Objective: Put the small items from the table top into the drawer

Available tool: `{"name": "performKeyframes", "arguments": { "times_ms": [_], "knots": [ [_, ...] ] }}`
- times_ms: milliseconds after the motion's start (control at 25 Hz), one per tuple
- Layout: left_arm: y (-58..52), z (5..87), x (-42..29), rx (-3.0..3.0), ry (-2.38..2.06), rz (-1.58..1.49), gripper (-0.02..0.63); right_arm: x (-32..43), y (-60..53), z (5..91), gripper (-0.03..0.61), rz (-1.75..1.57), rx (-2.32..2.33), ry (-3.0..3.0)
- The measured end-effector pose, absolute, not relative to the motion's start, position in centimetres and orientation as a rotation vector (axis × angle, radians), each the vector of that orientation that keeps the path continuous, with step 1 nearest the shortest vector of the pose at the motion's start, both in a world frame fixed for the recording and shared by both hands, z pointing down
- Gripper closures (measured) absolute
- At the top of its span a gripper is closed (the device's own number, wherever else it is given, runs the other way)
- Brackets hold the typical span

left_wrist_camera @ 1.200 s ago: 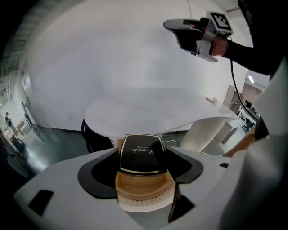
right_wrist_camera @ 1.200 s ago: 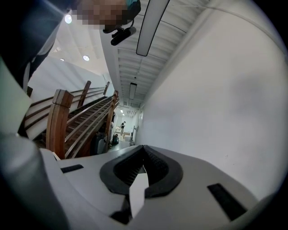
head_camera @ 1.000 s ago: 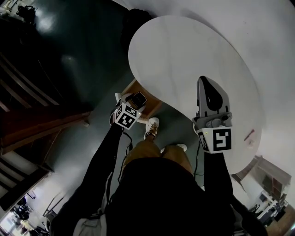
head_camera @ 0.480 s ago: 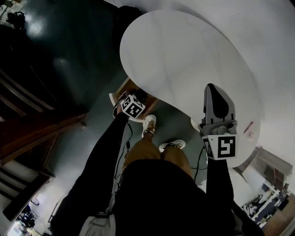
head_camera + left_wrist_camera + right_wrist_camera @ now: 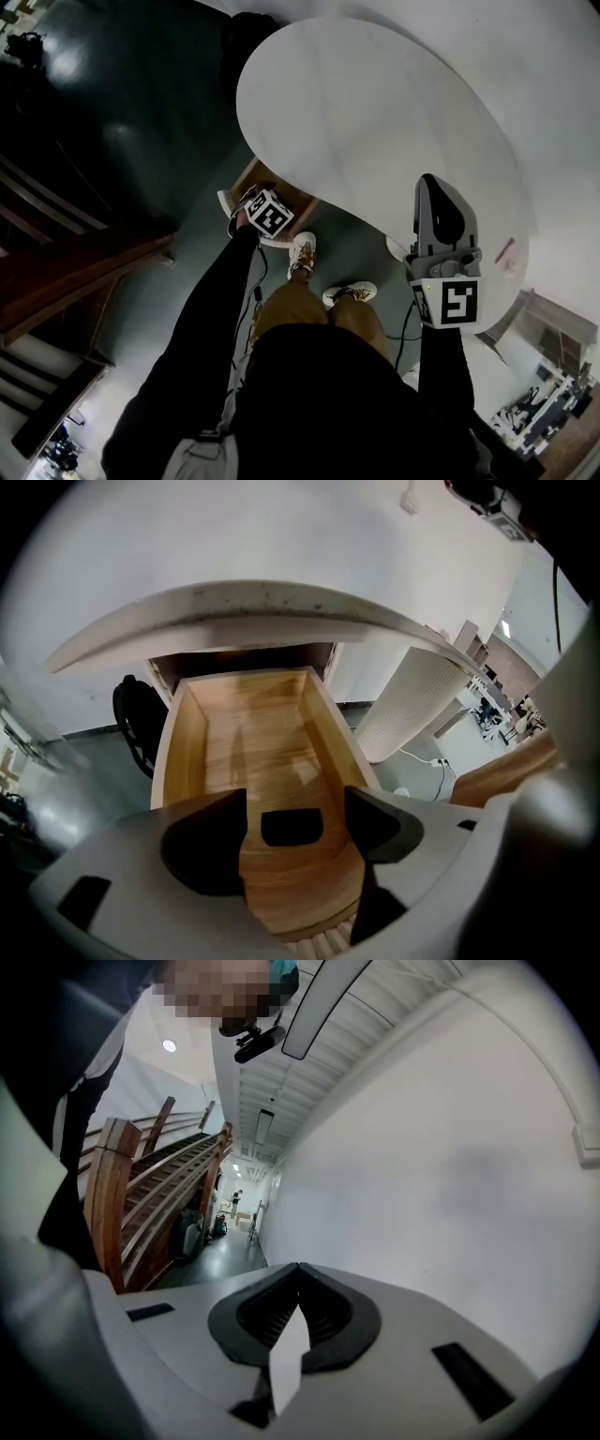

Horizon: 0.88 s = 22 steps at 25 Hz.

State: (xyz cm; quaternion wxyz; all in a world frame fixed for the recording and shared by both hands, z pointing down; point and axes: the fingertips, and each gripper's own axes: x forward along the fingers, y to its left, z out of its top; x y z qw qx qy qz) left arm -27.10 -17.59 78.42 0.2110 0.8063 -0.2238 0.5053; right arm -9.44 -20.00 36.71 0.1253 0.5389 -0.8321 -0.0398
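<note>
My right gripper (image 5: 436,192), clamped shut on a thin white slip (image 5: 289,1358), hangs over the table's (image 5: 375,112) near edge; the open wooden drawer (image 5: 234,742) lies to its left, under that edge, just below my empty, spread-jawed left gripper (image 5: 292,808).

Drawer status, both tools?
Left tool open over open drawer, small dark item inside. Right tool shut, above table. Nothing blocks drawer.
</note>
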Motion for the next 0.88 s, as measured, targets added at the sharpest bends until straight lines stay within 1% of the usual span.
{"name": "performKeyframes", "arguments": {
  "times_ms": [640,880],
  "knots": [
    [-17.2,78.0,-27.4,2.269,-0.679,1.431,0.272,-8.1,-18.7,36.4,0.552,-0.128,1.589,-2.437],
    [-17.1,75.7,-28.2,2.267,-0.774,1.423,0.272,-6.6,-17.7,36.0,0.552,-0.127,1.613,-2.479]
  ]
}}
